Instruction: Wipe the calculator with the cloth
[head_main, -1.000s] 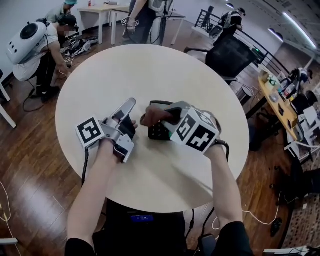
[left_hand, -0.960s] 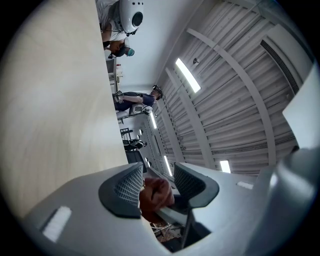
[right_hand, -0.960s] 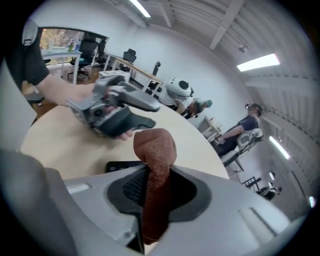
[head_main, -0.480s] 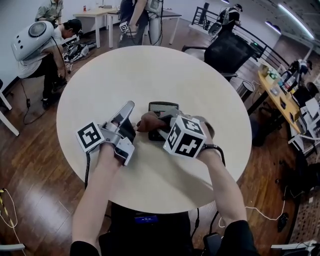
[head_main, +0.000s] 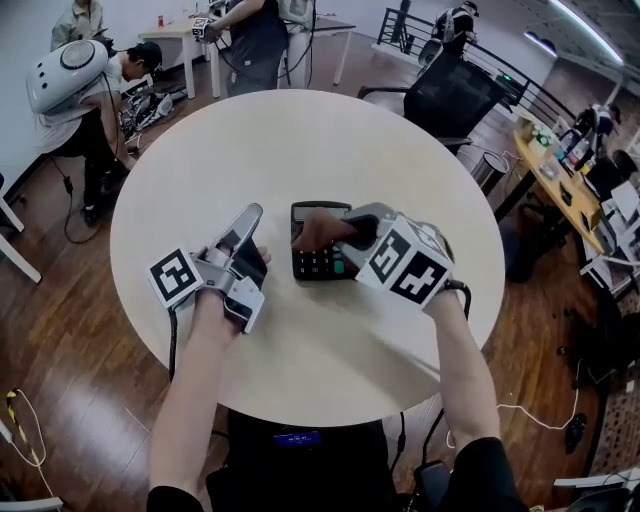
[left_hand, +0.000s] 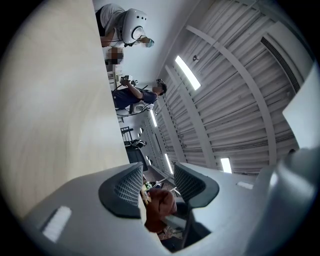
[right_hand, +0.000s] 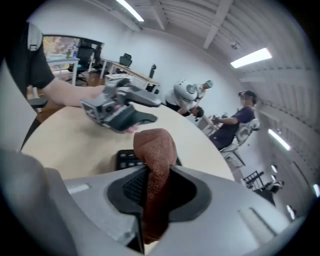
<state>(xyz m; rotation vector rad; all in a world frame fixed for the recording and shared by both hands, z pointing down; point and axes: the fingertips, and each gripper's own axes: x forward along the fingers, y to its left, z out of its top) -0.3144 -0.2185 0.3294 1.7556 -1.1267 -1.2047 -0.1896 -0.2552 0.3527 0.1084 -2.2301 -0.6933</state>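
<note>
Two claws, one calculator (head_main: 314, 262), one cloth (right_hand: 156, 145); calculator flat at the middle of the round surface (head_main: 300, 140); right claw (right_hand: 156, 182) clamped on the brown cloth, bunched end over the calculator's far half; left claw (left_hand: 157, 182) parted, empty, just left of it; advice: light pressure, even strokes along the keys, left claw bracing the left edge should it slide.

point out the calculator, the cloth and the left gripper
calculator (head_main: 312, 264), head view, on the uncovered keys
cloth (right_hand: 156, 150), right gripper view, on the bunched end past the jaws
left gripper (left_hand: 158, 175), left gripper view, midway between its open jaws
</note>
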